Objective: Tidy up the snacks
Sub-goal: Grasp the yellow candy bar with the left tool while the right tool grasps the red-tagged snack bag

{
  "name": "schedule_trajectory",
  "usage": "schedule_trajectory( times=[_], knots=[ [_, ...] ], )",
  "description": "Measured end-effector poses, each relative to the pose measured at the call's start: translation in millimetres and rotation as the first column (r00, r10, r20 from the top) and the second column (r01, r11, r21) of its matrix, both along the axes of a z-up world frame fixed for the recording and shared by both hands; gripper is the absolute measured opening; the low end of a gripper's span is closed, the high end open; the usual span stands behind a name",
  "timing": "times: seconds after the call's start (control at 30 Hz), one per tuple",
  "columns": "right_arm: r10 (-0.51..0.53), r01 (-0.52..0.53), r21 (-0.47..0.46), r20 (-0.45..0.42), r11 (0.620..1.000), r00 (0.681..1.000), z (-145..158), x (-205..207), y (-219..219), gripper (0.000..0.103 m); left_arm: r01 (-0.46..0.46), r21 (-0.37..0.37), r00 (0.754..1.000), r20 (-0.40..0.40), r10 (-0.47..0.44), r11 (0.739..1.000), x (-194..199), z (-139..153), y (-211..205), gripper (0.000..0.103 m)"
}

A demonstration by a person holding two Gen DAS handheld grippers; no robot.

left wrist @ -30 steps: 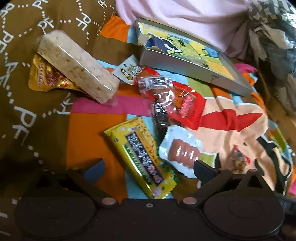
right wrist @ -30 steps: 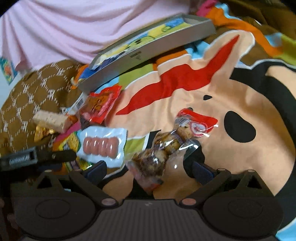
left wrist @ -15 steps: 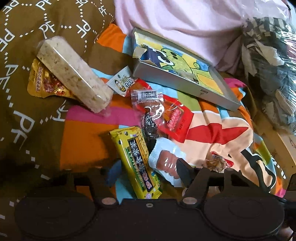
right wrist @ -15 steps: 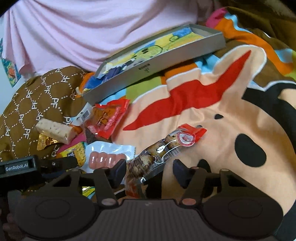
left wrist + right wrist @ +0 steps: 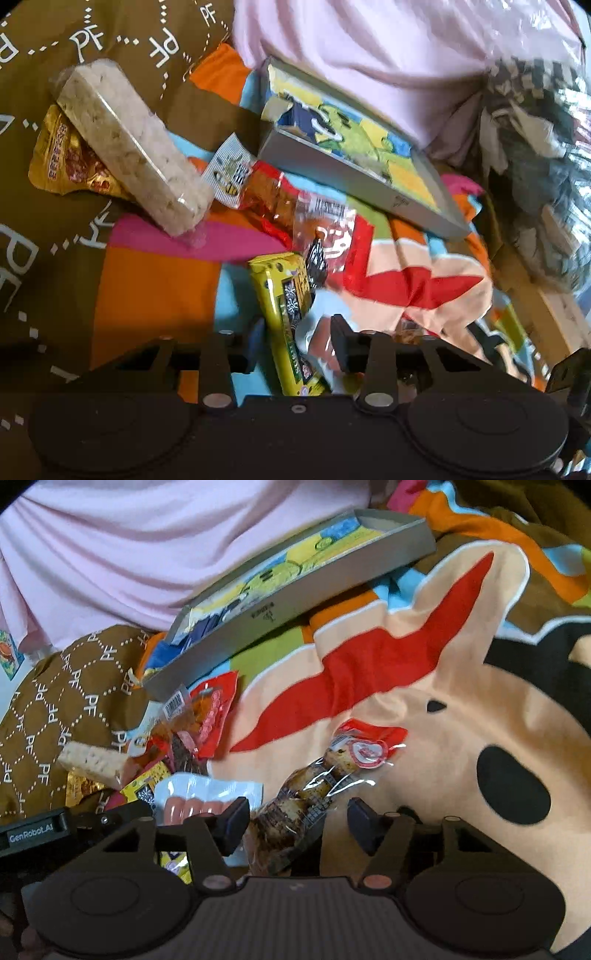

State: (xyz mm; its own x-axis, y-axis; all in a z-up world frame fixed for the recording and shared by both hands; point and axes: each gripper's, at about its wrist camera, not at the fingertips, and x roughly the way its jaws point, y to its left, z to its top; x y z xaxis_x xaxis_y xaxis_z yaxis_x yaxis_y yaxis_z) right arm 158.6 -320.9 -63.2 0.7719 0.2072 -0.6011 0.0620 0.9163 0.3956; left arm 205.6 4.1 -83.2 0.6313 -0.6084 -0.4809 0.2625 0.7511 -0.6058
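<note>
Seven snack packets (image 5: 291, 332) lie on one cartoon blanket (image 5: 461, 716) beside one shallow grey box (image 5: 354, 181), with two grippers (image 5: 293, 821) over them.

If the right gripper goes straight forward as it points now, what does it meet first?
Most likely the clear-wrapped brown snack pack: it already lies between the open fingers of the right gripper, its near end under the jaws. Beyond it is only the cartoon blanket. Depth is uncertain.
</note>
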Motion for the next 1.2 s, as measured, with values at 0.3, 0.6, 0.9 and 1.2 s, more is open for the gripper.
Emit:
schedule_trajectory(
  times=[0.3, 0.6, 0.9, 1.2],
  knots=[
    [0.072, -0.065, -0.13, 0.05, 0.989, 0.996, 18, 9, 18, 0.053, 0.034, -0.045, 0.999, 0.024, -0.033, 0.998, 13, 6, -8, 0.026],
    [0.009, -0.01, -0.031, -0.044, 0.999, 0.999, -1, 22, 16, 0.059, 0.04, -0.068, 0.995, -0.084, -0.045, 0.997, 35, -10, -13, 0.031],
    [0.0, -0.002, -0.053, -0.033, 0.999, 0.999, -5, 21, 25, 0.046, 0.014, -0.058, 0.989, -0.145, -0.023, 0.998, 40, -8, -12, 0.029],
    [0.049, -0.049, -0.162, -0.004, 0.986, 0.999, 3, 15, 37, 0.036, 0.021, 0.018, 0.996, -0.09, -0.02, 1.0, 26, 8, -20, 0.023]
  ],
)
